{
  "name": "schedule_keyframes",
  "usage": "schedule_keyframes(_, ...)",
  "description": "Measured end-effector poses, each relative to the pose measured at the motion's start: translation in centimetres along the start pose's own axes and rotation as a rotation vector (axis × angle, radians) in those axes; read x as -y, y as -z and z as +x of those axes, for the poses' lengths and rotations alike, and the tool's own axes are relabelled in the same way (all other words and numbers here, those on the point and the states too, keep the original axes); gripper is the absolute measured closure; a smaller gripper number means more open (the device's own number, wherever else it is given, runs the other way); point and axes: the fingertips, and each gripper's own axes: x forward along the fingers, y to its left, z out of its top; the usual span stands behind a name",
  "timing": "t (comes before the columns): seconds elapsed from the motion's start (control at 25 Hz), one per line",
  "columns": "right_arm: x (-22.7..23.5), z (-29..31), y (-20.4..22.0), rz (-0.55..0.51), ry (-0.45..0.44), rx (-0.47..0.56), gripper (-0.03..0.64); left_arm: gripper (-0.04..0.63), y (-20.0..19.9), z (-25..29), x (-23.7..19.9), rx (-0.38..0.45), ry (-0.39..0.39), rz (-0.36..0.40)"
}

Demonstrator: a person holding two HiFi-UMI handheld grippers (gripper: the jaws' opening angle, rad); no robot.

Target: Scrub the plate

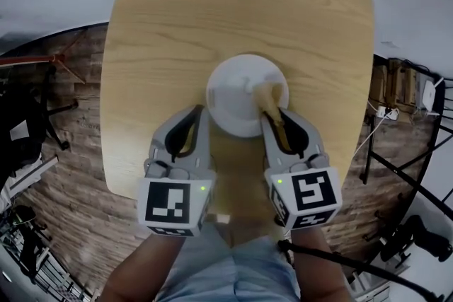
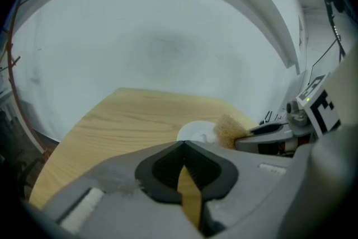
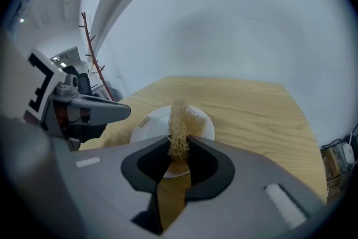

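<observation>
Right gripper (image 1: 271, 115) first: its jaws are pinched on a tan, fibrous scrub pad (image 1: 267, 97), and the tuft sticks up out of the tips in the right gripper view (image 3: 179, 127). The pad reaches over the white plate (image 1: 230, 92) at about the plate's 4 o'clock. From where I stand I can't say whether the fibres are pressing on the surface or hanging just above it.

The plate sits close to the middle of the round-cornered wooden table (image 1: 212, 10), a little toward 6 o'clock, nearer the person. It looks plain white. I see no suds, no water and no obvious grime. There is a small raised mark near its centre and a faint tan streak by the rim that I can't identify.

Left gripper (image 1: 199, 111) has its jaws closed together with nothing between them, and only the table shows behind the tips. Those tips lie just beside the plate's rim at about 8 o'clock, not gripping it, and contact is unclear.

As a judgement, the scrubbing is either just starting or in its early passes. The tool is in hand and at the plate, but nothing on the plate tells me how much has been covered. Most of it, from 9 round to 2 o'clock, seems yet to be worked.

Beyond the table, dark brick-patterned floor (image 1: 78, 173) shows at 9 o'clock and trailing cables (image 1: 375, 131) at 3 o'clock.
</observation>
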Motion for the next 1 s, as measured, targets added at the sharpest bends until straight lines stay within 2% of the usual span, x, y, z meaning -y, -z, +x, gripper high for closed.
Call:
schedule_keyframes(0.12, -0.1, 0.4, 0.3, -0.006, -0.011, -0.014, 0.541, 0.575, 0.6, 0.8, -0.6, -0.014, 0.002, -0.038)
schedule_keyframes(0.32, -0.3, 0.6, 0.2, -0.007, -0.025, -0.006, 0.541, 0.569, 1.1, 2.0, -0.8, -0.034, 0.068, -0.108)
schedule_keyframes(0.44, -0.1, 0.7, 0.3, 0.000, -0.039, -0.001, 0.541, 0.541, 1.0, 2.6, -0.6, -0.055, 0.081, -0.155)
schedule_keyframes(0.64, -0.1, 0.8, 0.1, 0.012, -0.056, 0.005, 0.541, 0.523, 1.1, 3.5, -0.9, -0.112, 0.070, -0.150)
schedule_keyframes(0.8, -0.1, 0.8, 0.2, 0.025, -0.063, 0.006, 0.541, 0.508, 1.5, 4.0, -0.4, -0.174, 0.098, -0.141)
schedule_keyframes(1.0, -0.2, 1.0, 0.2, 0.042, -0.090, 0.002, 0.541, 0.508, 1.4, 4.6, -0.4, -0.228, 0.136, -0.200)
